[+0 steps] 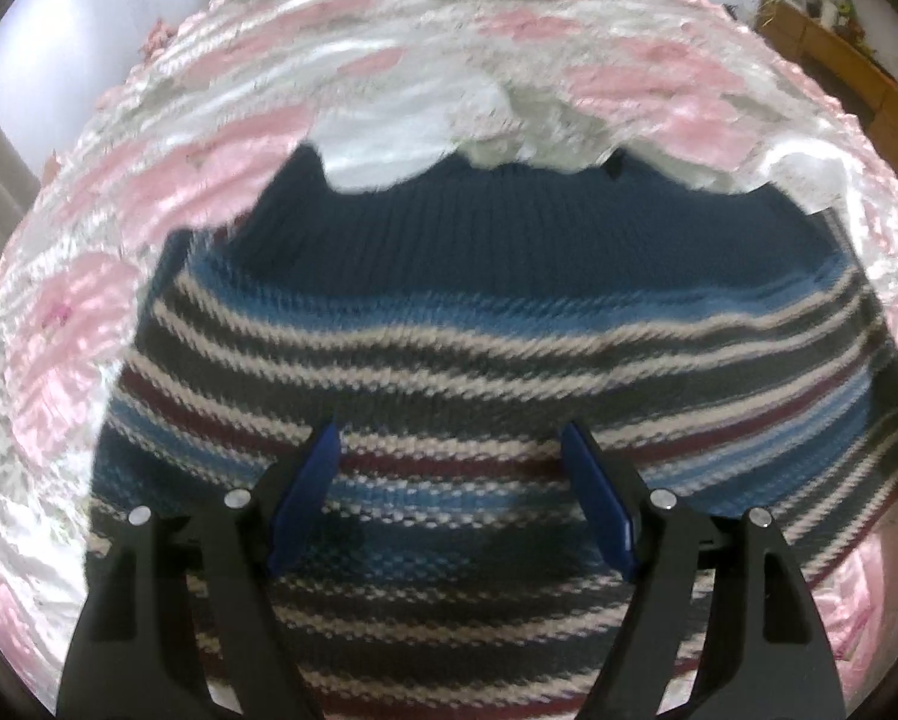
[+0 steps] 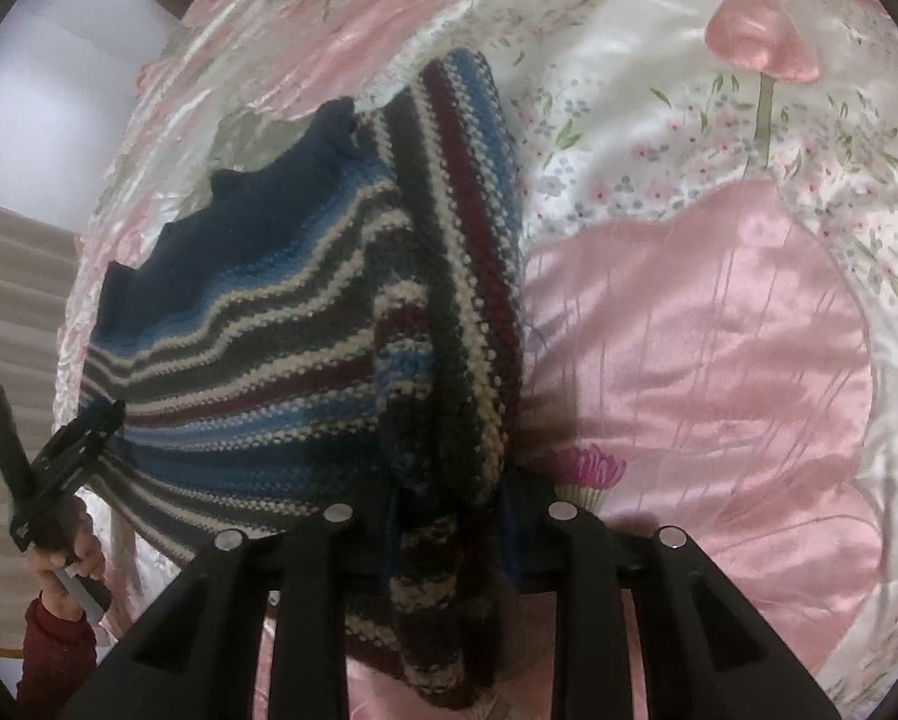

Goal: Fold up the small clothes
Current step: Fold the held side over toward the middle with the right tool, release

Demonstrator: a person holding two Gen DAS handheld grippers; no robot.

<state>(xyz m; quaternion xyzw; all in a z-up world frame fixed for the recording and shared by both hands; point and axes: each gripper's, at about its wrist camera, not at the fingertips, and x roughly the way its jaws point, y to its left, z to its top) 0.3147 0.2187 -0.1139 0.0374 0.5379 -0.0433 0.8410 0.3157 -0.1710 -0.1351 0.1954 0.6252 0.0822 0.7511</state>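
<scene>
Striped sweater (image 2: 305, 324) in right hand-held gripper (image 2: 449, 516); left hand-held gripper (image 1: 449, 480) agape, empty

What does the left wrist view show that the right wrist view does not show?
Only the left wrist view shows the left gripper from behind, jaws open above the sweater, and a wooden shelf in the far corner.

Only the right wrist view shows the right gripper shut on a bunched part of the sweater, a hand in a red sleeve holding the left gripper, and a pink tulip print.

Both show the striped sweater on the pink floral bedspread.
</scene>
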